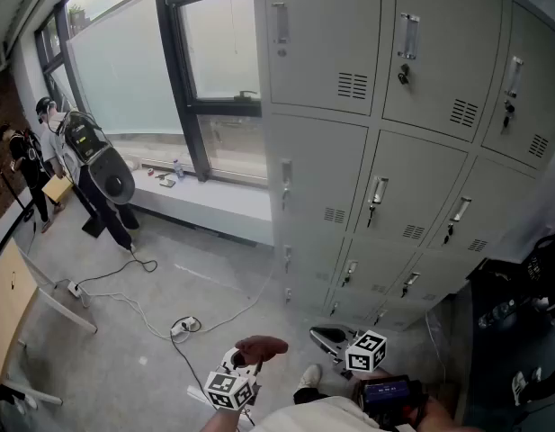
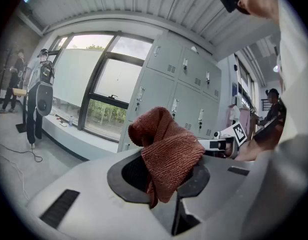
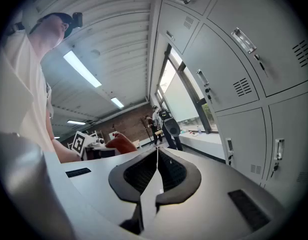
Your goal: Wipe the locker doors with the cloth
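Observation:
A rust-red cloth bunches up between the jaws of my left gripper, which is shut on it. In the head view the cloth shows low in the frame, above the left gripper. My right gripper has its jaws closed together with nothing between them; in the head view the right gripper sits beside the left one. The grey locker doors rise ahead and to the right, apart from both grippers. The same locker doors fill the right gripper view's right side; the cloth shows small at left.
A window sill with small items runs left of the lockers. Cables and a power strip lie on the floor. People stand at the far left. A dark cart with objects stands at the right.

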Demonstrator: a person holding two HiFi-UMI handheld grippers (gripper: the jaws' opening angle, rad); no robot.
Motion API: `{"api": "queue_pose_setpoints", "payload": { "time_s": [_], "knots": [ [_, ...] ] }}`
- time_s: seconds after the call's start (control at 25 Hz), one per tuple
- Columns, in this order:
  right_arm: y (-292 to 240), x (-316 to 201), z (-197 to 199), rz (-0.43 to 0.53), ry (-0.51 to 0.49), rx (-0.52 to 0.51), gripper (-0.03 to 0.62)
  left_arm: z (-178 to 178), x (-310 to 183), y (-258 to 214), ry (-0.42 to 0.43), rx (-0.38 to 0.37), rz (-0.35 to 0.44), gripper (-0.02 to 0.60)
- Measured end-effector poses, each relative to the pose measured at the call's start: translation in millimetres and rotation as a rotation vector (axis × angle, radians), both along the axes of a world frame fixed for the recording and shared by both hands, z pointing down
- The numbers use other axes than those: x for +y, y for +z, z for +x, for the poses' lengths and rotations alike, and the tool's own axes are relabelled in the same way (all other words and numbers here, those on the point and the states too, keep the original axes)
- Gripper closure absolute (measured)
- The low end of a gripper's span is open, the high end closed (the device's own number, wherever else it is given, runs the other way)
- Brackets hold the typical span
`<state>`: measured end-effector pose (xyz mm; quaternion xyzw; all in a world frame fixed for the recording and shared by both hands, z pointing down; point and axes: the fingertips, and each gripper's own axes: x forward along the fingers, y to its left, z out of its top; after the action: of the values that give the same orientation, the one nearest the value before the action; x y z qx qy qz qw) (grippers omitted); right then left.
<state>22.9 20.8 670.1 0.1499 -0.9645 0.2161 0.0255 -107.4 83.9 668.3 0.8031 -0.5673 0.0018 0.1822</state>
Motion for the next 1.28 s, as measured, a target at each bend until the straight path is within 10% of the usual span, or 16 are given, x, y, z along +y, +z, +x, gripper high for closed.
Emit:
{"api": "queue_pose_setpoints", "payload": {
  "time_s": [0.48,0.76,1.28],
  "knots": [
    [1.1,-171.0,25.2,0.06,-0.119,0.041,0.576,1.9,-189.4,-32.5,0.056,-0.046,0.033,0.509],
    [-35.9,-237.6,67.8,0.114,-0.006,0.041,0.576,-0.3,-257.0,-56.3,0.11,-0.04,0.069,0.509],
    [-211.9,-265.5,19.7,0.444,0.17,-0.038,0.576,-21.8,-381.6,-235.9,0.294,-0.162,0.377,0.509]
  ]
}}
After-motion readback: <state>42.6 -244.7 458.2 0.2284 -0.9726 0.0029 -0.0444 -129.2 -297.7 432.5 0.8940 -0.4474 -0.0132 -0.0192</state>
